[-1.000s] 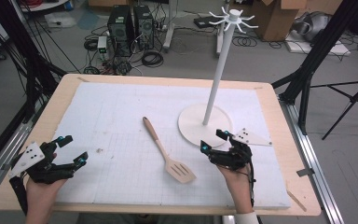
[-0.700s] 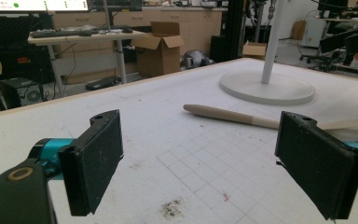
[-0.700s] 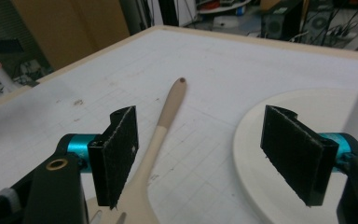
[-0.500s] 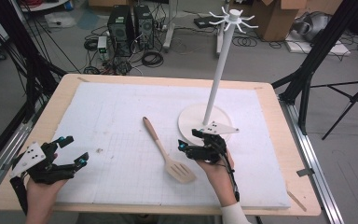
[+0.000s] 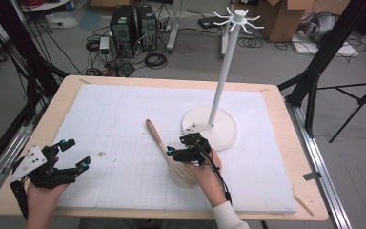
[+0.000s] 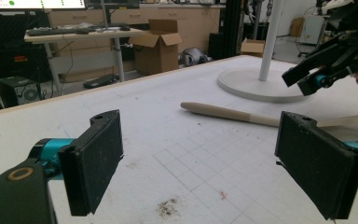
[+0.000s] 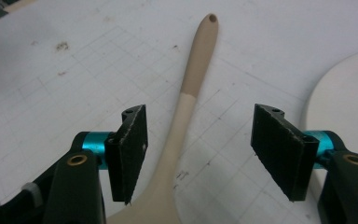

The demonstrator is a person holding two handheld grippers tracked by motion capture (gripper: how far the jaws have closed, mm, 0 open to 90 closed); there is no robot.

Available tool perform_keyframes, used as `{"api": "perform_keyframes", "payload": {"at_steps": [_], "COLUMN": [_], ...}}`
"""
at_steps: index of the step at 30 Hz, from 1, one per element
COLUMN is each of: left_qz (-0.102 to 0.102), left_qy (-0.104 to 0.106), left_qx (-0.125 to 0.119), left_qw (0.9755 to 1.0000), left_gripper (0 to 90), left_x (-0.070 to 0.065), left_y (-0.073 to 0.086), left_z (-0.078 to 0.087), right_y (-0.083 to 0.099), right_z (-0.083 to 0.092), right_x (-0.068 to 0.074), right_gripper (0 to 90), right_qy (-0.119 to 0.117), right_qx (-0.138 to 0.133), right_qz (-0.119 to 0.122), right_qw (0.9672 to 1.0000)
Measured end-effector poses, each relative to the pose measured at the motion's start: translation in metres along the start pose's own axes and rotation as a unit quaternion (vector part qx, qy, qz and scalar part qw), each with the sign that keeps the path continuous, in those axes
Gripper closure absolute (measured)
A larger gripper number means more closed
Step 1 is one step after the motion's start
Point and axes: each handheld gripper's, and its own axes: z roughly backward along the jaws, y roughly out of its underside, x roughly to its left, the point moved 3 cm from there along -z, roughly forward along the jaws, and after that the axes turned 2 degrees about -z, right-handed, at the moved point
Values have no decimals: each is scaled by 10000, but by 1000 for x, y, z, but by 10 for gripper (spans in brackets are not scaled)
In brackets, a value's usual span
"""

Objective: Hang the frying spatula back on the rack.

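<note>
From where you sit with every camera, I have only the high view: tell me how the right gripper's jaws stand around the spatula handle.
Observer: The right gripper straddles the spatula; its jaws have just been closing, but both pads are off the handle.
Operator: Report the handle's end.
Observer: A small hole goes through its darker tip.
Operator: Check the left one.
Observer: The left gripper is open, with nothing between its pads; the stand's base lies beyond it.
</note>
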Motion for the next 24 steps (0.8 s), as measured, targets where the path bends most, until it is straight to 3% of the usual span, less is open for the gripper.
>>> {"api": "perform_keyframes", "payload": {"at_steps": [8, 13, 24], "left_qz": [-15, -21, -1], "left_qy": [12, 28, 51], "left_qx": [8, 11, 22], "left_qw": [10000, 10000, 10000], "left_gripper": [156, 156, 157], "left_x": [-1, -1, -1], "left_y": [0, 0, 0], "left_z": [0, 0, -1], "right_y": [-2, 1, 2], "right_z": [-22, -33, -42], "right_x": [9, 11, 14], "right_gripper": [431, 455, 535], "right_qy": [118, 194, 318], "right_qx": [489, 863, 1262], "right_qz": [33, 4, 62], "right_qw": [9987, 9961, 9915]}}
